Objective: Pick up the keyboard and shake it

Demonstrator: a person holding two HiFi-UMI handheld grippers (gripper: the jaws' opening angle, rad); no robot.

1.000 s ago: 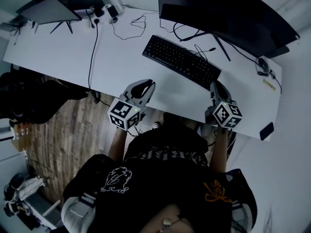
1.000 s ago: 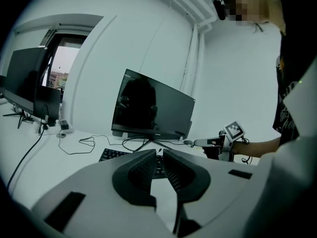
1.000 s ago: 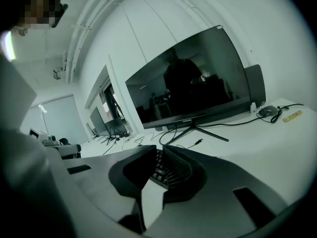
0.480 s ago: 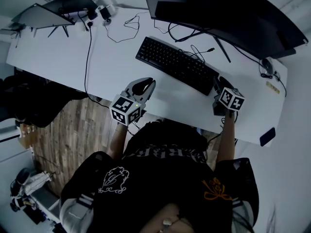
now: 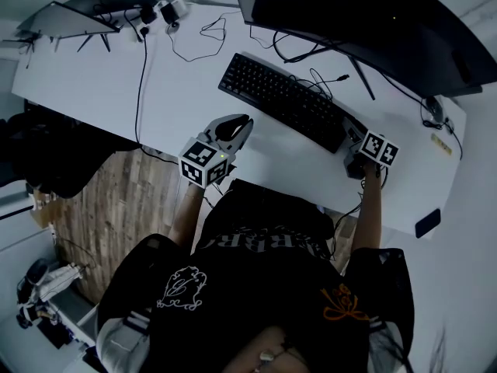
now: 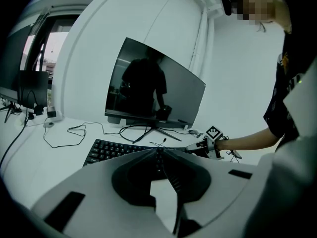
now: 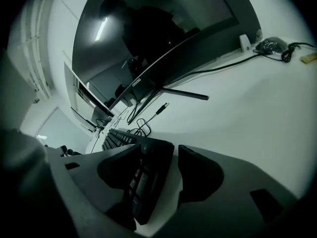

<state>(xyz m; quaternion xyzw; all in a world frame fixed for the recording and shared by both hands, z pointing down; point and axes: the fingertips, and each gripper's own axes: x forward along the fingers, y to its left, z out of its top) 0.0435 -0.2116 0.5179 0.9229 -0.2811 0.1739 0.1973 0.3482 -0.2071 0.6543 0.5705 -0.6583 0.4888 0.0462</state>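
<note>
Since a second ago the right gripper [image 5: 356, 137] has come down from the desk's front edge to the right end of the keyboard [image 5: 283, 99]. Its jaws have just been opening, and they now stand wide with that end between them, a strip of white showing beside one pad. The left gripper [image 5: 237, 127] has eased forward a little; its jaws are pressed together on nothing, short of the keyboard's near edge.

The keyboard lies flat on the smooth white desk [image 5: 101, 84]. Its long axis runs diagonally from far left to near right, just in front of the curved monitor [image 5: 373, 22]. It is a thin black slab of matte plastic with close rows of small square keys.
</note>
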